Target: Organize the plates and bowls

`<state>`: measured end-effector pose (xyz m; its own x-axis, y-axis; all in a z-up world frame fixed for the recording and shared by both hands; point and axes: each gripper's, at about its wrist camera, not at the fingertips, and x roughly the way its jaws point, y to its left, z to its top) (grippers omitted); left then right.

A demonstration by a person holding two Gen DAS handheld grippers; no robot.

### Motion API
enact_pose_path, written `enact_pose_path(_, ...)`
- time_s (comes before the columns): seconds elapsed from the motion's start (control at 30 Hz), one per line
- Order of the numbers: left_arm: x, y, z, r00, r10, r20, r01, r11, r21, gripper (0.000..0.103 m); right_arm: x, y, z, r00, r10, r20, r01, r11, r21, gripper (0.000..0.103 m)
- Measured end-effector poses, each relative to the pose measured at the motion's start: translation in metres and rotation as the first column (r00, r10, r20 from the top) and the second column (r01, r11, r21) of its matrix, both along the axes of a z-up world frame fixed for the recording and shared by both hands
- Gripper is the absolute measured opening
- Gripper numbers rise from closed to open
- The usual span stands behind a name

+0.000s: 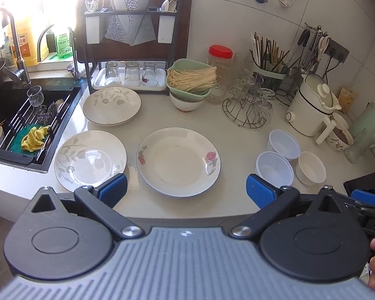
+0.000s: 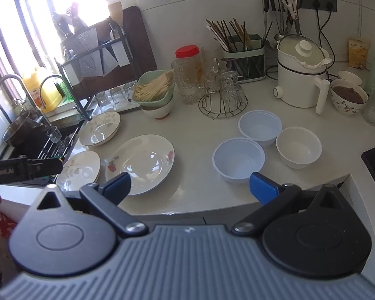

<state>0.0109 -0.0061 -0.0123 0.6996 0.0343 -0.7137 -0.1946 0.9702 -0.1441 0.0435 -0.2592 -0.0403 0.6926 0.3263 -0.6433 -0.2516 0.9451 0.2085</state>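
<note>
Three plates lie apart on the white counter. A rose-patterned plate (image 1: 178, 161) (image 2: 140, 163) is in the middle, a leaf-patterned plate (image 1: 90, 159) (image 2: 78, 170) sits near the sink, and another leaf-patterned plate (image 1: 111, 105) (image 2: 100, 128) lies behind it. To the right stand two pale plastic bowls (image 1: 275, 168) (image 1: 284, 143) (image 2: 238, 160) (image 2: 260, 127) and a white bowl (image 1: 310, 167) (image 2: 298, 147). My left gripper (image 1: 186, 193) hovers open above the counter's front edge, before the rose plate. My right gripper (image 2: 189, 187) is open too, between the rose plate and the nearest plastic bowl.
A sink (image 1: 25, 122) with a drying rack and cloth is at the left. A dish rack with glasses (image 1: 130, 75), a green basket of noodles on a bowl (image 1: 191, 82), a glass stand (image 1: 250, 105), a white pot (image 1: 312, 105) and a chopstick holder (image 2: 242, 55) line the back.
</note>
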Motion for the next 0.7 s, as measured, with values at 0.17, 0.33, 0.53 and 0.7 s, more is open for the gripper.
enact_pose_path(0.17,0.004,-0.003,-0.002,1.0,-0.006,-0.026,0.005,0.999,-0.034,0.103,0.002,-0.009,-0.004,0.999,-0.018,-0.028,0.019,0.999,0.037,0.103)
enact_pose_path(0.33,0.003,-0.009,-0.004,0.999,0.021,-0.038,-0.022,0.999,-0.025,0.103,0.005,-0.019,-0.007,0.999,-0.01,-0.039,0.012,0.998,0.057,0.103)
enact_pose_path(0.53,0.005,-0.009,-0.008,0.998,0.04,-0.049,-0.044,0.994,-0.098,0.103,0.004,-0.023,-0.006,0.999,0.045,-0.023,-0.044,0.998,0.046,0.103)
enact_pose_path(0.7,0.004,-0.005,-0.018,0.996,0.061,-0.07,-0.07,0.988,-0.141,0.103,0.002,-0.026,-0.009,0.996,0.088,-0.007,-0.087,0.995,0.051,0.103)
